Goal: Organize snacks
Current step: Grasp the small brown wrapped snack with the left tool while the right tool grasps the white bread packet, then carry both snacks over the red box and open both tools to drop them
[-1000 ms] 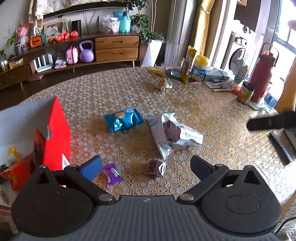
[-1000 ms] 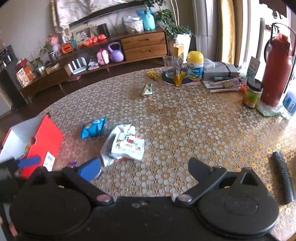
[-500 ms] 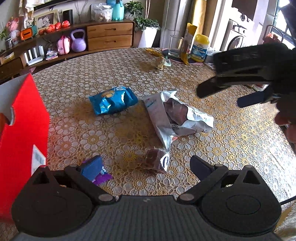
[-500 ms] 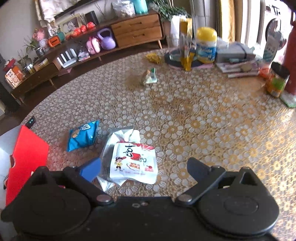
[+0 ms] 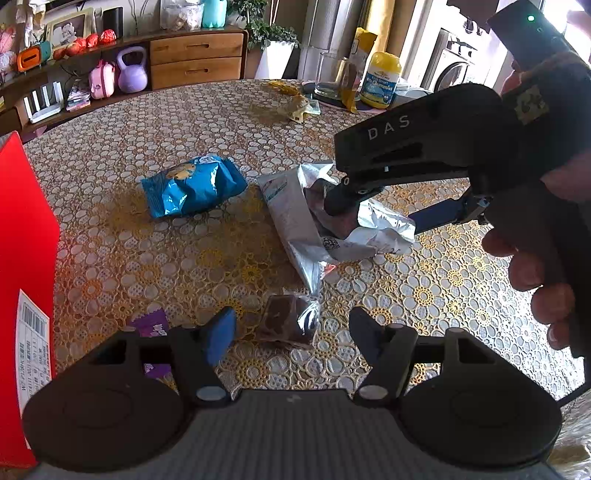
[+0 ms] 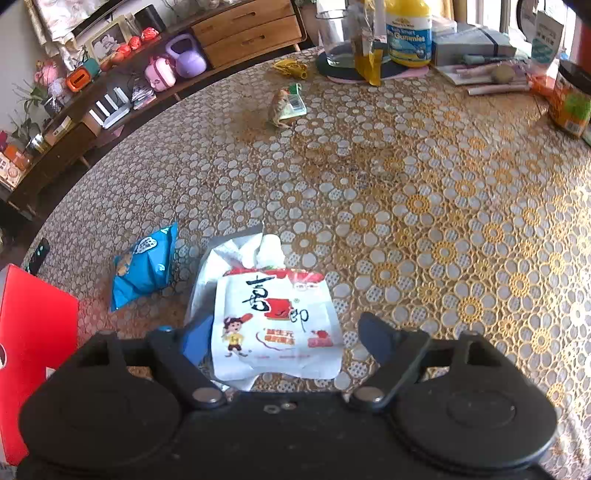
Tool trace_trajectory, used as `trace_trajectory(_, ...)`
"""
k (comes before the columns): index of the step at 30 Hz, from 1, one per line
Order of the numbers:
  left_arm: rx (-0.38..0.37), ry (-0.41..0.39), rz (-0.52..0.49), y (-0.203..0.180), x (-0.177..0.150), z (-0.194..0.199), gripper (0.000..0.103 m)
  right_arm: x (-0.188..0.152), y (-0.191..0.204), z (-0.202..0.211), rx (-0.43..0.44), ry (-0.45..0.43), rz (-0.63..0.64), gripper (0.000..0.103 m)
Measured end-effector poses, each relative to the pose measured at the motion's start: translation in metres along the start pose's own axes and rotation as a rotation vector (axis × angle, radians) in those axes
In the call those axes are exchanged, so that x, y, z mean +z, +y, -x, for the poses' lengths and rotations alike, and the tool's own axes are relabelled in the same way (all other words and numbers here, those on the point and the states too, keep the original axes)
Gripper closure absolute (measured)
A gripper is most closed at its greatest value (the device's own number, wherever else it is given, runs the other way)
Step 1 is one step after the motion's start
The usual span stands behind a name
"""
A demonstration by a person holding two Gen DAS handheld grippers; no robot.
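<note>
A small brown snack in clear wrap (image 5: 290,321) lies on the lace tablecloth between the fingers of my left gripper (image 5: 291,332). Its jaws are closing, with a gap still on both sides. A crumpled silver-and-white snack bag (image 5: 295,221) lies beyond it. My right gripper (image 5: 384,210), held by a hand, straddles that bag (image 6: 273,317); in the right wrist view the gripper (image 6: 286,343) is closing, its right finger clear of the bag. A blue chip bag (image 5: 192,184) (image 6: 144,266) lies to the left. A purple candy (image 5: 151,325) sits by my left finger.
A red box (image 5: 22,258) (image 6: 33,332) stands at the left edge. A small wrapped snack (image 6: 284,107) and a yellow wrapper (image 6: 291,66) lie farther back. A glass (image 6: 334,33), a gummies bottle (image 6: 408,33), books and a jar (image 6: 570,99) crowd the far right.
Both grippers have sunk toward the table and their jaws have narrowed. The right gripper moved in over the silver bag; the left came down around the brown snack.
</note>
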State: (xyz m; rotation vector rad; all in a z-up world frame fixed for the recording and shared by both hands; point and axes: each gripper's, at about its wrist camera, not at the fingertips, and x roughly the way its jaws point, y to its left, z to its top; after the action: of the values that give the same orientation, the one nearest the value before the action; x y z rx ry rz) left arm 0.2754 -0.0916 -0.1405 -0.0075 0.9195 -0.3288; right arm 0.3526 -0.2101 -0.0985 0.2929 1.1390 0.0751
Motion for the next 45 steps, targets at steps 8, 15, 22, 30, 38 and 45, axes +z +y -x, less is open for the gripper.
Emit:
trace_trajectory(8, -0.014, 0.017, 0.018, 0.002, 0.001, -0.005, 0.067, -0.002, 0.003, 0.002, 0.016, 0.001, 0.004, 0.034)
trace_trajectory(15, 0.014, 0.020, 0.023, 0.006, 0.001, 0.005, 0.068, -0.007, 0.001, 0.012, 0.002, -0.012, 0.007, 0.035)
trace_trajectory(22, 0.003, 0.014, 0.031, 0.003, -0.003, 0.025, 0.068, -0.026, -0.007, 0.038, 0.008, -0.015, 0.017, 0.035)
trace_trajectory(30, 0.001, -0.010, 0.049, 0.003, -0.008, 0.059, 0.068, -0.056, -0.008, 0.083, 0.027, -0.040, 0.068, 0.035)
trace_trajectory(38, 0.012, -0.038, 0.069, 0.004, -0.017, 0.102, 0.068, -0.087, 0.007, 0.132, 0.048, -0.090, 0.140, 0.035)
trace_trajectory(45, 0.018, -0.065, 0.074, 0.005, -0.022, 0.136, 0.068, -0.107, 0.026, 0.167, 0.071, -0.126, 0.195, 0.035)
